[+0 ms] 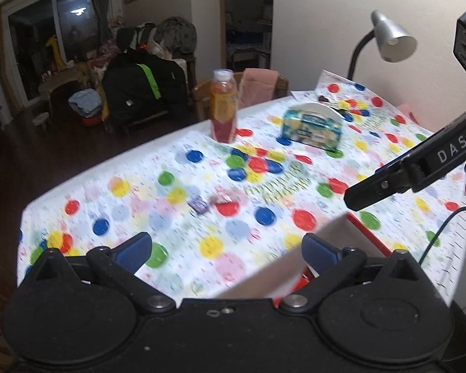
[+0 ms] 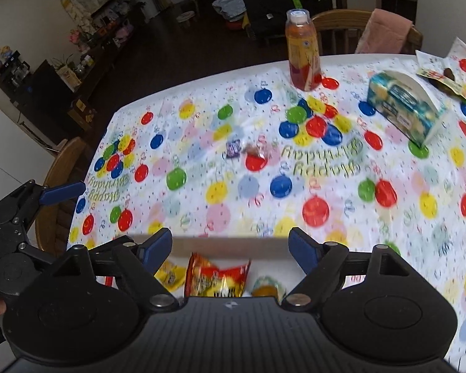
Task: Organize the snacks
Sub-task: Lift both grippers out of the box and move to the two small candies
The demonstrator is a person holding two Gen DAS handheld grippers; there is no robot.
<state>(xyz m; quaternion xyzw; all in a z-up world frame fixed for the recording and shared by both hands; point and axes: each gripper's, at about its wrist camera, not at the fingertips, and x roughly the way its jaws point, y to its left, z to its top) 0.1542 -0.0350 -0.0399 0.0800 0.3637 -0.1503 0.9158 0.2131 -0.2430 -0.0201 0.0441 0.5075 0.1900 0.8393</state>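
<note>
Meanwhile, your left gripper (image 1: 225,250) and right gripper (image 2: 230,247) hover with fingers apart and empty over the box (image 2: 226,242), while two small wrapped candies (image 2: 244,150) lie mid-worktop (image 2: 388,233): light, crinkly, likely slippery, best pinched across the wrapper's middle.

Both grippers are built in black plastic: the left gripper (image 1: 226,250) and right gripper (image 2: 230,247) are tipped with blue pads, fastened by silver screws, lettered "DAS".
</note>
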